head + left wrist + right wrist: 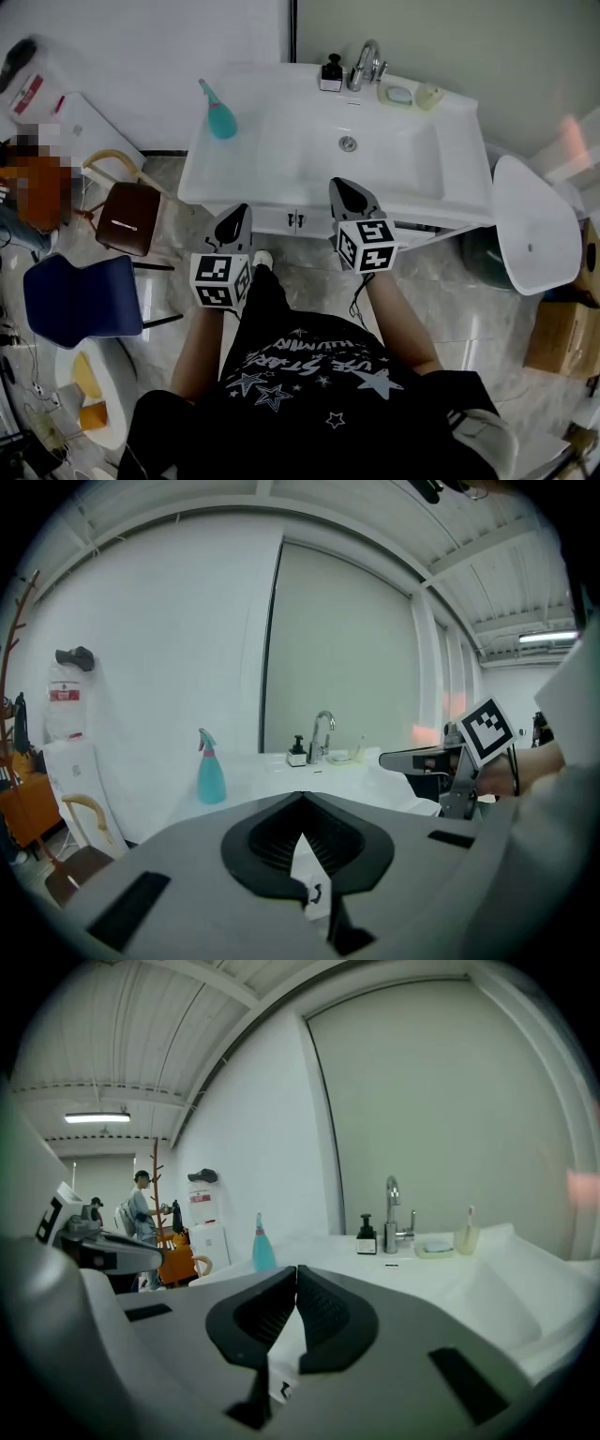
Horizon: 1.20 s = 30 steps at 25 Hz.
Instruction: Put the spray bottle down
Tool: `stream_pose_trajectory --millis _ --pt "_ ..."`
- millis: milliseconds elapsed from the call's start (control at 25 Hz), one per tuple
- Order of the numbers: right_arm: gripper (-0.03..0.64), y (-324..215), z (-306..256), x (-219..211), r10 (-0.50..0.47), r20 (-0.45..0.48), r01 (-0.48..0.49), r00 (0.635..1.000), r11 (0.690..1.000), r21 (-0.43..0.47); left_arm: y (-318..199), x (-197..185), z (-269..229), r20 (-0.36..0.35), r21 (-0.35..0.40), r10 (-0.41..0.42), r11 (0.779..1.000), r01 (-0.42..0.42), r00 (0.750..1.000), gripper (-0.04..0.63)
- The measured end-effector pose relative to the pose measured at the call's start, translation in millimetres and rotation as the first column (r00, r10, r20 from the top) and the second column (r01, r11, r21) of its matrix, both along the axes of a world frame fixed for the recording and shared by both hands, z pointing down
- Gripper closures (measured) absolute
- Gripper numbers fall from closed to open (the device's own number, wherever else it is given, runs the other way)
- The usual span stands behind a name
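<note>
The teal spray bottle [220, 114] with a pink collar stands upright on the left corner of the white sink counter [272, 159]. It also shows in the left gripper view as the spray bottle [210, 771] and in the right gripper view as the spray bottle [262, 1246]. Both grippers hover in front of the counter's front edge, well short of the bottle. My left gripper [239, 211] is shut, jaw tips together [302, 797], with nothing between them. My right gripper [339, 185] is likewise shut and empty [296, 1269].
At the counter's back stand a faucet [367, 64], a soap dispenser [331, 73], a soap dish [398, 95] and a toothbrush cup [429, 95]. A brown chair [131, 217] and a blue chair [82, 298] stand at left. A white round seat [532, 225] and a cardboard box [562, 337] are at right.
</note>
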State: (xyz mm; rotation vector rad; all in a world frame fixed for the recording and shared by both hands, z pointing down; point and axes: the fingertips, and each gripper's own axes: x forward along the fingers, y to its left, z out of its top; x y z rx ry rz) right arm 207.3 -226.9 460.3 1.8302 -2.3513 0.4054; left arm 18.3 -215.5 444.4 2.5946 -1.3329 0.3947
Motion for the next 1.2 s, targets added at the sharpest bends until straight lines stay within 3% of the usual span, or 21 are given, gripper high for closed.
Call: stream_pose_trajectory --millis 240,520,840,1200 --pt "0.604 60.7 13.4 54.4 0.084 0.014 -0.083 0.996 0.996 -0.040 67.7 24.1 18.3 0.017 -0.054 0.008 0.999 -0.007 1.000 0.580" --pt "0.604 100.0 25.8 77.3 0.094 0.005 -0.094 0.996 0.993 -0.069 110.4 36.3 23.2 0.041 -0.067 0.035 0.997 -0.032 0.999 0.580" --pt "0.606 120.0 24.7 72.2 0.102 0.002 -0.102 0.995 0.993 -0.067 131.1 32.8 17.9 0.034 -0.046 0.061 0.997 -0.060 0.998 0.580" --pt "0.606 166.2 8.1 32.2 0.116 -0.024 -0.117 0.993 0.992 -0.056 172.3 -28.3 -0.9 0.001 -0.013 0.025 1.000 -0.025 1.000 0.580"
